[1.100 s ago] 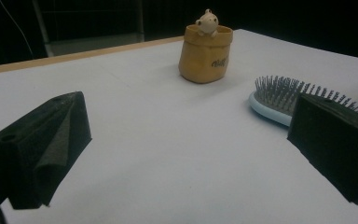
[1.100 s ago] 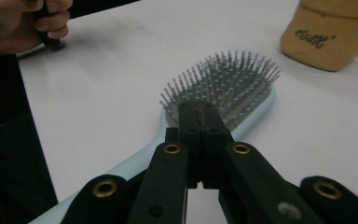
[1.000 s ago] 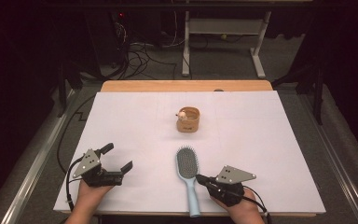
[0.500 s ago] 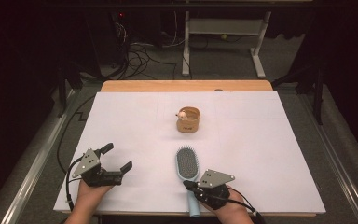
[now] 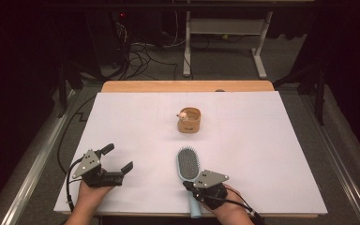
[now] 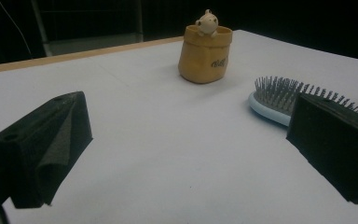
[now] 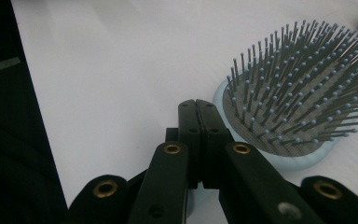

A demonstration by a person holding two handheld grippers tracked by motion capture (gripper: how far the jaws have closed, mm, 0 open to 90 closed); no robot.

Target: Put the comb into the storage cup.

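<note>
A light blue hairbrush [image 5: 188,164] lies bristles up near the white table's front edge, its handle pointing toward the person. My right gripper [image 5: 187,183] sits over the handle just behind the brush head [image 7: 284,93]. In the right gripper view its jaws [image 7: 197,105] are pressed together with nothing visible between them. My left gripper [image 5: 117,158] rests at the front left, open and empty, well apart from the brush [image 6: 279,98]. A tan pouch-shaped cup [image 5: 189,121] with a small pale figure [image 6: 207,22] on its rim stands mid-table.
The white sheet [image 5: 262,140] covers the table, with a wooden edge [image 5: 187,86] at the back. Metal rails run along both sides. Behind the table are cables on the floor [image 5: 140,51] and a desk frame [image 5: 225,28].
My right gripper has moved left, from beside the brush handle to over it. The left gripper, the brush and the cup have stayed put.
</note>
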